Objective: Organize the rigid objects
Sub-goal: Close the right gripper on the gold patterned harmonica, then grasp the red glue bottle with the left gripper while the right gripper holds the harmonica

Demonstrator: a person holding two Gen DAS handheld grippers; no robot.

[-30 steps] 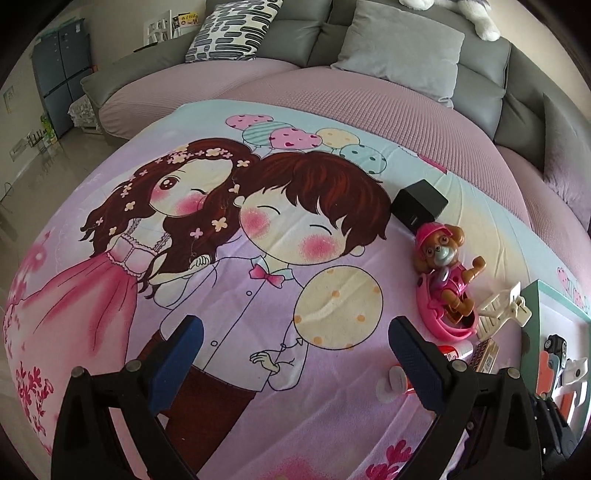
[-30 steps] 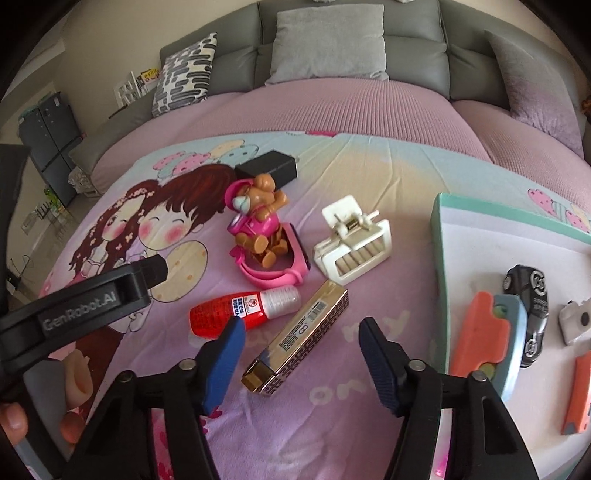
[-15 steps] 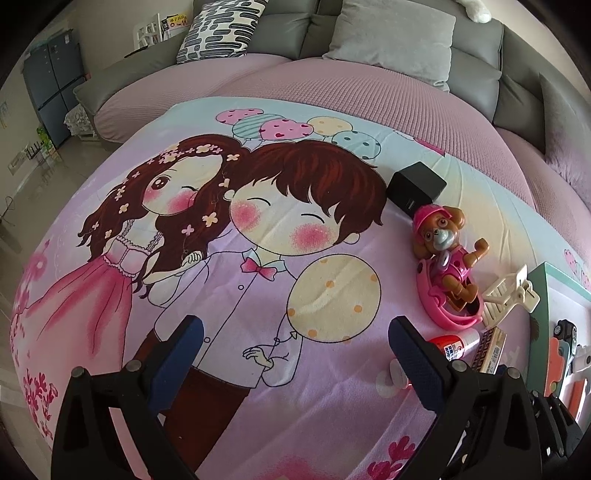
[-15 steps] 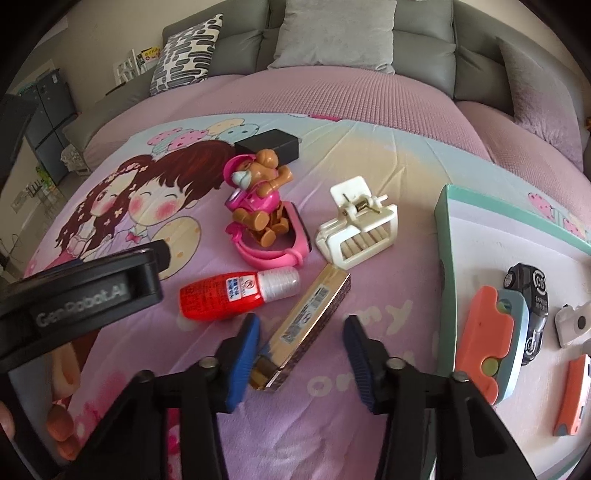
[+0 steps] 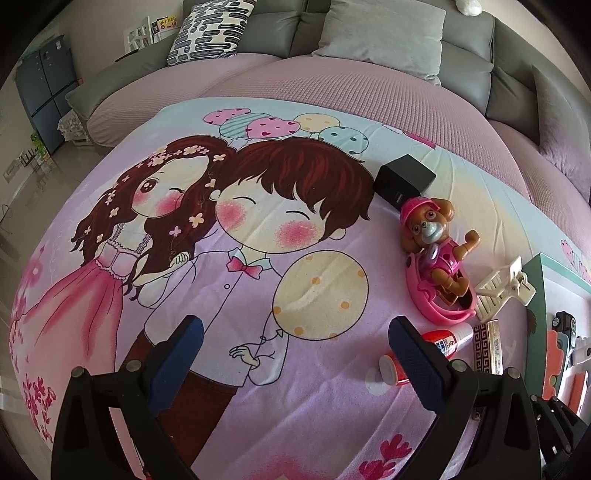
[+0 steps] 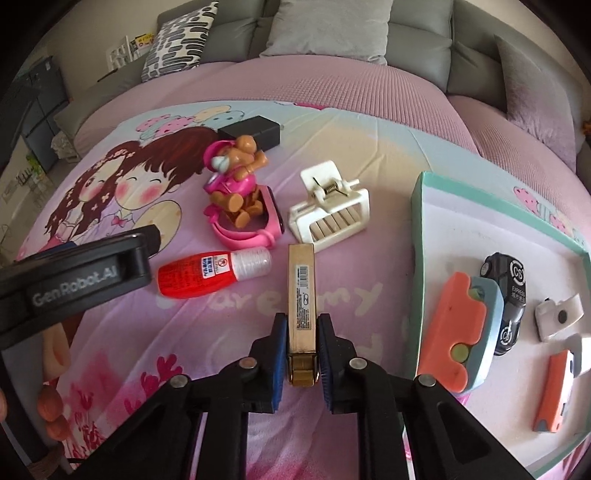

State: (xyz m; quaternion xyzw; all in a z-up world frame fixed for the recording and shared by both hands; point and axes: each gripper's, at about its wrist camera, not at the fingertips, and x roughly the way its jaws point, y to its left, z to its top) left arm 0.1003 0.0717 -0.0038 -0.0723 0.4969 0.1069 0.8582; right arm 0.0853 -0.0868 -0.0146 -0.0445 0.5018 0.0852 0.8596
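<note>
My right gripper [image 6: 302,332] is shut on the near end of a long gold box [image 6: 301,291] that lies on the cartoon sheet. Beside it lie a red bottle [image 6: 207,273], a white clip [image 6: 332,212], a pink dog toy [image 6: 236,184] in a pink watch band, and a black box [image 6: 255,131]. A teal-rimmed white tray [image 6: 419,236] at the right holds an orange and blue block [image 6: 461,332], a black toy car [image 6: 508,299] and small pieces. My left gripper [image 5: 295,350] is open and empty above the sheet, left of the red bottle [image 5: 436,343].
The sheet covers a round pink bed with a grey sofa back and cushions [image 6: 328,29] behind. The left gripper's body [image 6: 74,280] shows at the left of the right wrist view. Floor and cabinets [image 5: 44,96] lie far left.
My right gripper has moved onto the gold box and shut on its near end; the box has turned straight between the fingers. The left gripper has stayed open, shifting slightly.
</note>
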